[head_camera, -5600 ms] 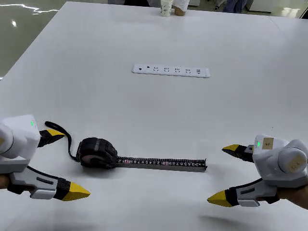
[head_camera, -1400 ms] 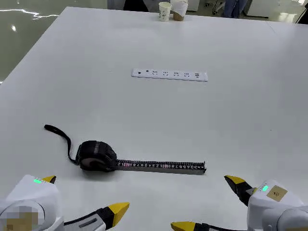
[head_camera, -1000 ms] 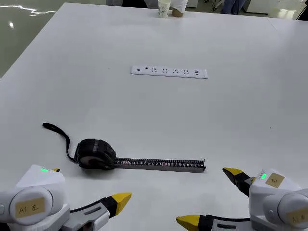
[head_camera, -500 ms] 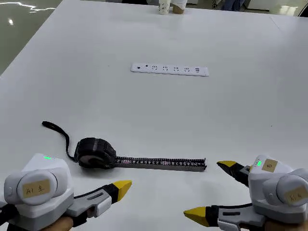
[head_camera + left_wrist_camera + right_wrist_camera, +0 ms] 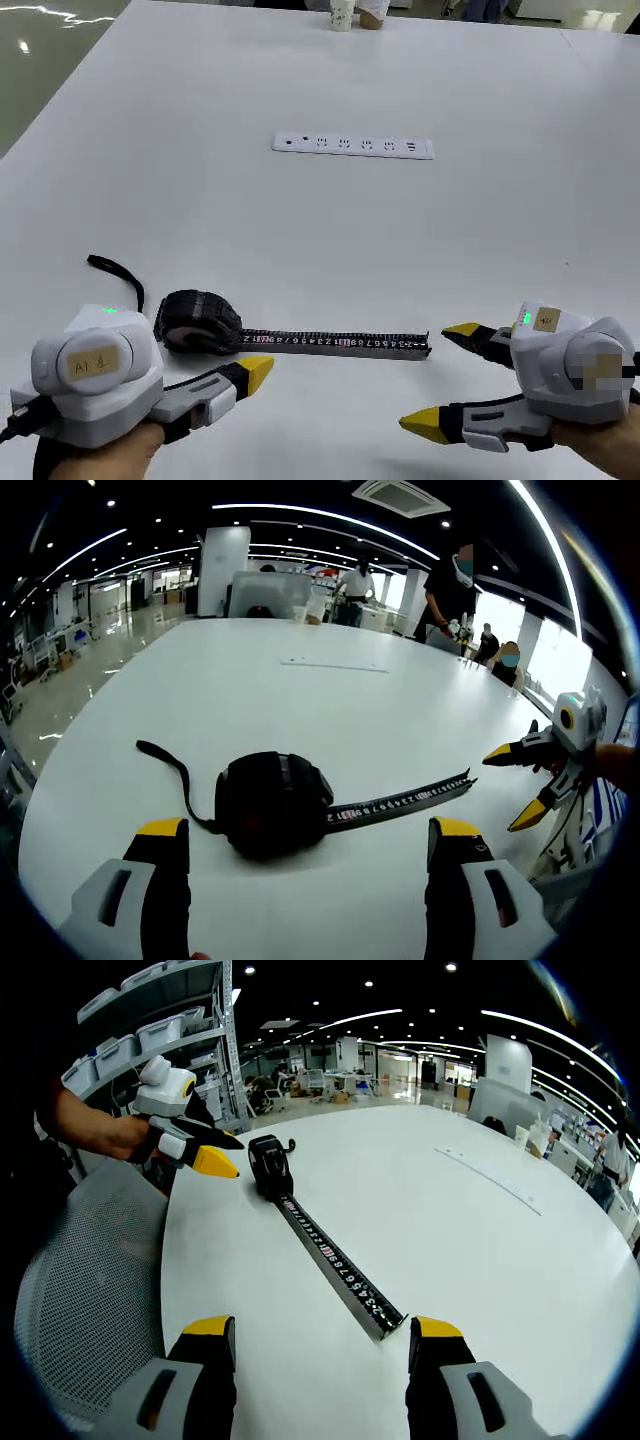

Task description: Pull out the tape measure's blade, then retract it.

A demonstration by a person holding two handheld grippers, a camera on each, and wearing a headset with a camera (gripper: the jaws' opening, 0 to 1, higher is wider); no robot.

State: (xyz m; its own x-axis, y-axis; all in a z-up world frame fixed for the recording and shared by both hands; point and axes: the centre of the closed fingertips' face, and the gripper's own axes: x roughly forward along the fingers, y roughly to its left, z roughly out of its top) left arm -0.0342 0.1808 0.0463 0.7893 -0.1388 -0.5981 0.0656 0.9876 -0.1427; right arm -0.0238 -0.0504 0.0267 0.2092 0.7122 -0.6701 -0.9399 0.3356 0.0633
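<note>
both jaws wide, holding nothing. tape measure case (image 5: 198,322) on the table (image 5: 400,230) just ahead of my left gripper (image 5: 308,830); blade (image 5: 340,343) runs flat toward my right gripper (image 5: 440,377), hook end (image 5: 427,346) nearest its jaws.

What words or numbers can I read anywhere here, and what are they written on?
"A1", then a blurred character: round sticker on the left hand-held gripper.
Scale digits, too small to quote with certainty: tape measure's blade.
Too small to read: small sticker on the right hand-held gripper.
</note>
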